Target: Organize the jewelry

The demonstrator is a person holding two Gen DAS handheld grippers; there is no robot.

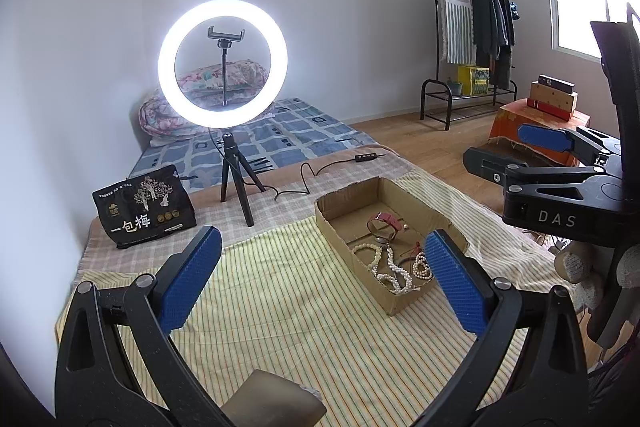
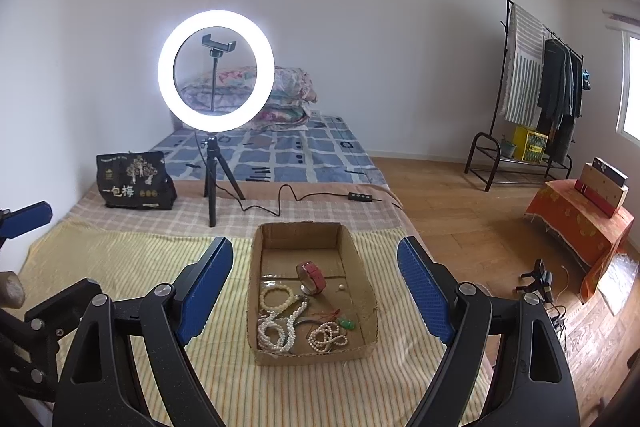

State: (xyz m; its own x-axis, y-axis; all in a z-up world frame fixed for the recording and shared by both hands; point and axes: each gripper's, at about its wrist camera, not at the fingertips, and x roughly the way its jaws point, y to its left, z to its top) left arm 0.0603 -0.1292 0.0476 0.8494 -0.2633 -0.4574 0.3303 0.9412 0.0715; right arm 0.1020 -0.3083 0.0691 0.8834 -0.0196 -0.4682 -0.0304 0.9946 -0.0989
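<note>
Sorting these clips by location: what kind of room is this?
Most likely a bedroom at home: a bed with folded quilts against the wall, a clothes rack hung with garments, and wood flooring.

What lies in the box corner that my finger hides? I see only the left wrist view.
Observer: A small green pendant lies there in the cardboard box, beside a pearl bracelet.
Operator: Is the right gripper open?
Observer: Yes, the right gripper is wide open and holds nothing.
Operator: Is anything on the floor to the right?
Observer: A small black tripod device stands on the wood floor.
</note>
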